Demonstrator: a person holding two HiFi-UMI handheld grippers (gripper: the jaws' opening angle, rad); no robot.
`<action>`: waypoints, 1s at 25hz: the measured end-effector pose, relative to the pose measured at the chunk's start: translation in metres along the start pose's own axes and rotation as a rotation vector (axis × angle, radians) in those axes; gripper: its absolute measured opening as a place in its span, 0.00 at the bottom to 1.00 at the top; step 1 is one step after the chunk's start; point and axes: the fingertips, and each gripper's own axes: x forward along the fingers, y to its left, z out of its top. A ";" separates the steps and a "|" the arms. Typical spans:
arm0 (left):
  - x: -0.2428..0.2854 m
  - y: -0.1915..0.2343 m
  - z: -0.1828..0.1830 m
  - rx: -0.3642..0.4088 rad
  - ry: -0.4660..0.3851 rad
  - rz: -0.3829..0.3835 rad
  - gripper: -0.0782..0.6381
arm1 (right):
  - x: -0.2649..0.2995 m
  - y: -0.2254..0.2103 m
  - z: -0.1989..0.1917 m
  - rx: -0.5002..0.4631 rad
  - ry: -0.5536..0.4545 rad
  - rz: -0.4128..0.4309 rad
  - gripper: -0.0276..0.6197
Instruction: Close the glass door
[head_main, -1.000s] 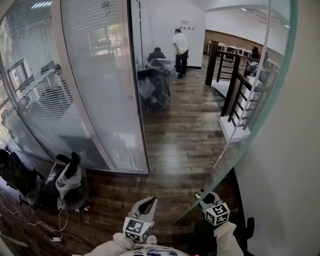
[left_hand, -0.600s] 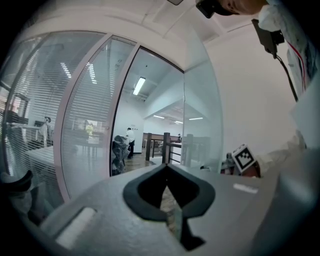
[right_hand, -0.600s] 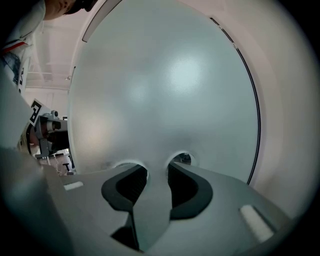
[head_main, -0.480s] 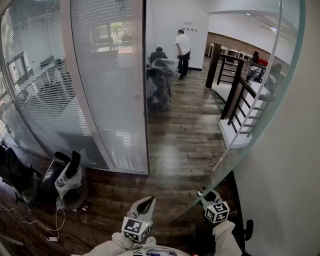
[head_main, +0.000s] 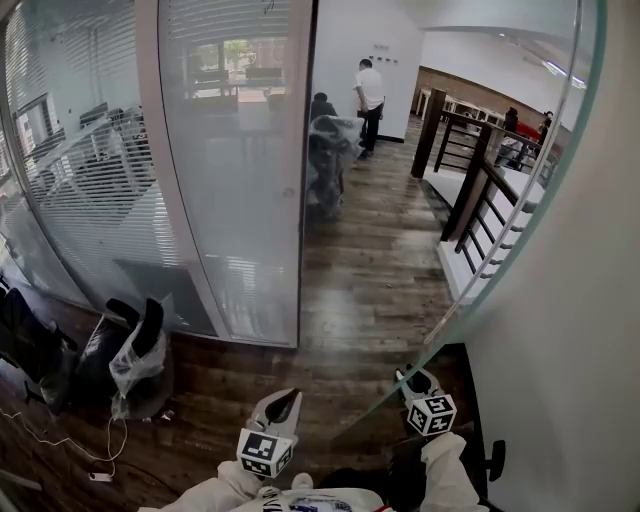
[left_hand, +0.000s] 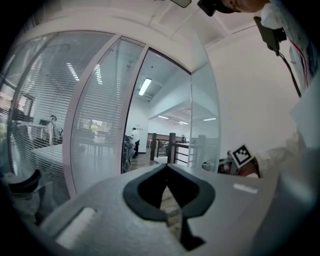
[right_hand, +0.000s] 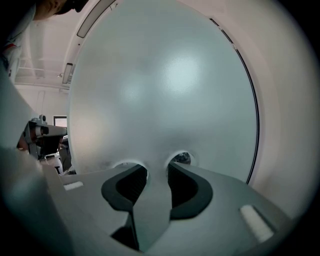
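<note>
Pushing looks barely begun: frosted glass door (right_hand: 165, 85) stands swung wide along right side of head view, well apart from white frame (head_main: 303, 200) at centre, so nearly all the swing is left. R gripper (head_main: 413, 382), lower right: jaws spread, nothing betw., tips at the pane; L gripper (head_main: 288, 398), bottom centre: closed, empty. No legible writing; only square markers on cubes (head_main: 262, 452).

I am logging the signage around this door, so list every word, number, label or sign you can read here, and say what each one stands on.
No text is readable in any view.
Small sign on the white far wall: too small to read.
Left gripper and right gripper: black-and-white square markers only, no letters or numbers.
</note>
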 end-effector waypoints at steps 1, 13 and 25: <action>0.000 0.003 -0.001 -0.002 0.001 0.005 0.11 | 0.003 0.001 0.001 -0.001 0.000 -0.003 0.25; 0.008 0.042 -0.005 -0.024 0.022 0.093 0.11 | 0.048 0.015 0.018 -0.011 -0.014 -0.025 0.25; 0.063 0.086 0.009 -0.034 0.020 0.164 0.11 | 0.105 0.033 0.033 -0.022 -0.016 -0.038 0.25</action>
